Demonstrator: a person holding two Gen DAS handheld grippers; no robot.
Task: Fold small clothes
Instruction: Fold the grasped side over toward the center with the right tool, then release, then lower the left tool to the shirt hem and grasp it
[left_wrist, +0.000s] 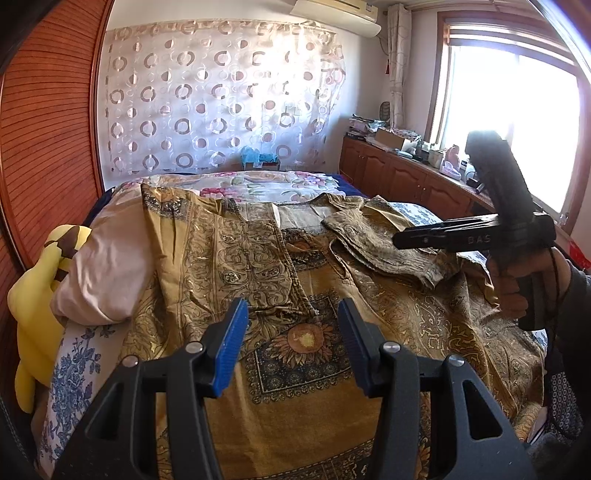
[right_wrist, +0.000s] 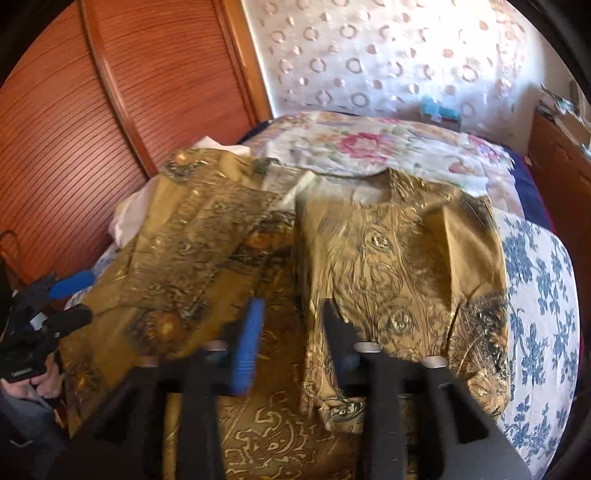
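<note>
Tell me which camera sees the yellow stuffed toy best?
The left wrist view. The yellow stuffed toy shows clearly at the bed's left edge, beside the pale pillow. The right wrist view does not show it at all.

the only readable letters are "bas", on the black bar of the right claw (left_wrist: 400, 240).

Between the fingers lies the golden garment (left_wrist: 303, 332), a soft printed cloth with a faint sheen. The ribbed blue pads (left_wrist: 231, 349) look rubbery on matt black plastic. Left of the fingers, the slatted wooden wardrobe door (left_wrist: 48, 125) looks polished.
</note>
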